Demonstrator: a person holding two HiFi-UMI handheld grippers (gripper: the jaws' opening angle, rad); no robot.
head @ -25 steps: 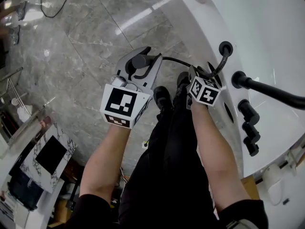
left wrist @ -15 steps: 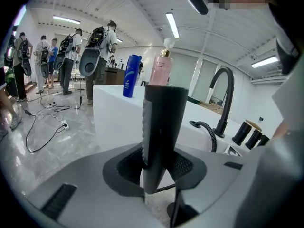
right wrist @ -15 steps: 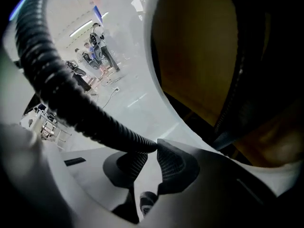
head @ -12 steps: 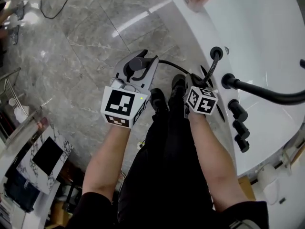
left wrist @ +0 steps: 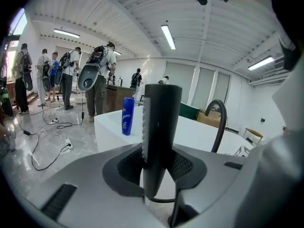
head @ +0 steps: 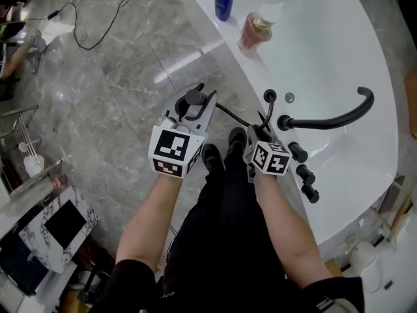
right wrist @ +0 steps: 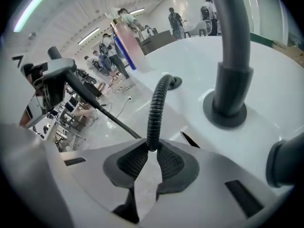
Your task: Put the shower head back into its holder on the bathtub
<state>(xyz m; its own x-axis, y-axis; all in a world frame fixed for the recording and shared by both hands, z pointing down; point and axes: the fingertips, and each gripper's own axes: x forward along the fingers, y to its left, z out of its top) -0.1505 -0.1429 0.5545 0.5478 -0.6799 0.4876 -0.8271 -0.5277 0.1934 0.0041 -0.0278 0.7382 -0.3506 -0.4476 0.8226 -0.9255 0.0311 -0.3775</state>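
In the middle of the head view, the left gripper (head: 191, 104) is clamped on the dark shower head (left wrist: 160, 122), which stands upright between its pads. It is over the grey floor (head: 98, 96), left of the white bathtub (head: 339, 51). The right gripper (head: 260, 134), whose jaws have just been closing, pinches the ribbed black hose (right wrist: 154, 113) just below the round holder (head: 270, 96) on the bathtub's rim, beside the curved black tap (head: 329, 119).
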